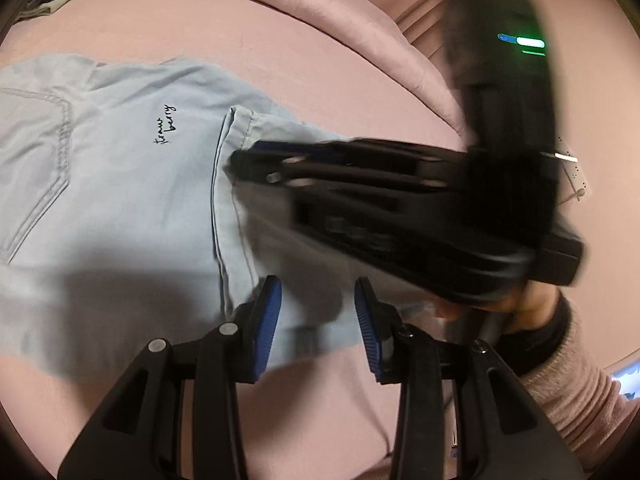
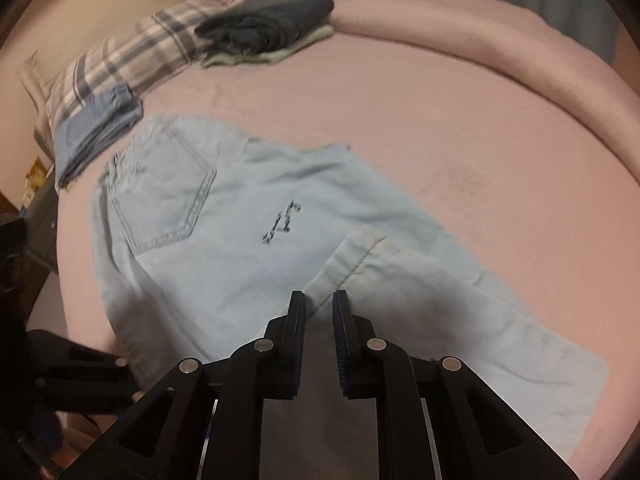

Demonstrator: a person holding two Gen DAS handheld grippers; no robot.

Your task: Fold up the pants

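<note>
Light blue pants (image 1: 132,184) lie on the pink bed, back pocket and small black lettering up; the leg end is folded back over the upper part. They also show in the right wrist view (image 2: 240,216). My left gripper (image 1: 318,308) is open, its blue pads (image 1: 268,320) above the lower edge of the folded leg. My right gripper (image 2: 319,300) has narrowly parted jaws at the hem corner (image 2: 352,256) of the folded leg; in the left wrist view its tips (image 1: 244,162) sit on that hem. Whether cloth is pinched is unclear.
A pink bedsheet (image 2: 440,120) covers the bed, with a rolled pink blanket (image 2: 480,12) at the far edge. A dark folded garment (image 2: 272,20) on a pale one, a plaid pillow (image 2: 120,60) and a folded blue garment (image 2: 96,132) lie at the back left.
</note>
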